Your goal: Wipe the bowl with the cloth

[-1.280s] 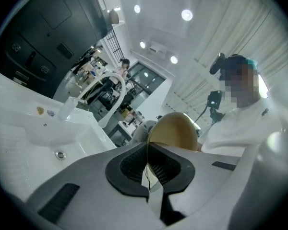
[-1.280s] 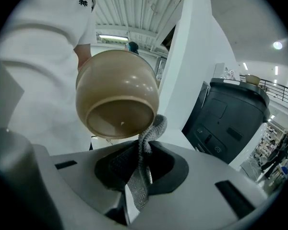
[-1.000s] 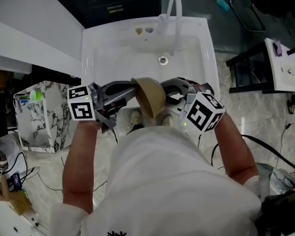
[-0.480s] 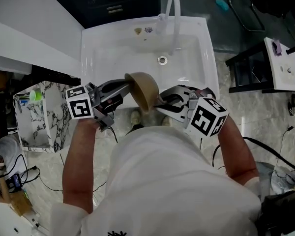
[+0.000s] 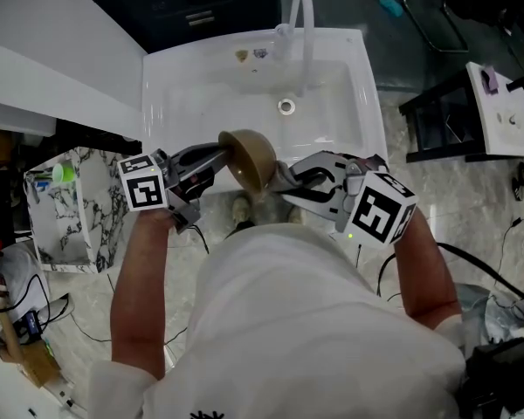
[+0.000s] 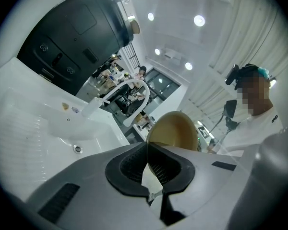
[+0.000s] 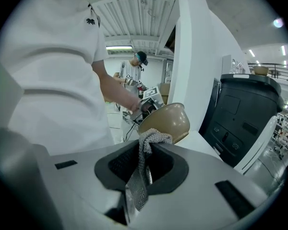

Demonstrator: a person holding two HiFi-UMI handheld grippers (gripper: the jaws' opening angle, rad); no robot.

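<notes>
- A white sink (image 5: pixel 170 103) fills the upper middle of the head view, with a curved white tap (image 5: pixel 302 24) at its back edge and a round drain (image 5: pixel 286 106) in the basin.
- A bowl (image 5: pixel 249 157) hangs in the air over the sink's front edge. It is tan, smooth and matte, with no pattern, and it is tipped up on its side, not level.
- The left gripper (image 5: pixel 218 155) reaches in from the sink's front left. In the left gripper view its jaws (image 6: pixel 148 151) are closed tight on the thin rim of the bowl (image 6: pixel 175 131), which rises above them as a golden oval.
- The right gripper (image 5: pixel 284 182) comes in from the sink's front right, angled downward toward the bowl.
- In the right gripper view its jaws (image 7: pixel 145 150) are clamped on a cloth (image 7: pixel 140 178), a grey strip with a knitted, mesh-like weave. The strip hangs down between the jaws, and its bunched upper end sits against the bowl's (image 7: pixel 165 121) outer wall (actual contact looks likely but cannot be confirmed).
- The person holding both grippers wears a white short-sleeved shirt (image 5: pixel 288 321) and stands at the sink's front edge.
</notes>
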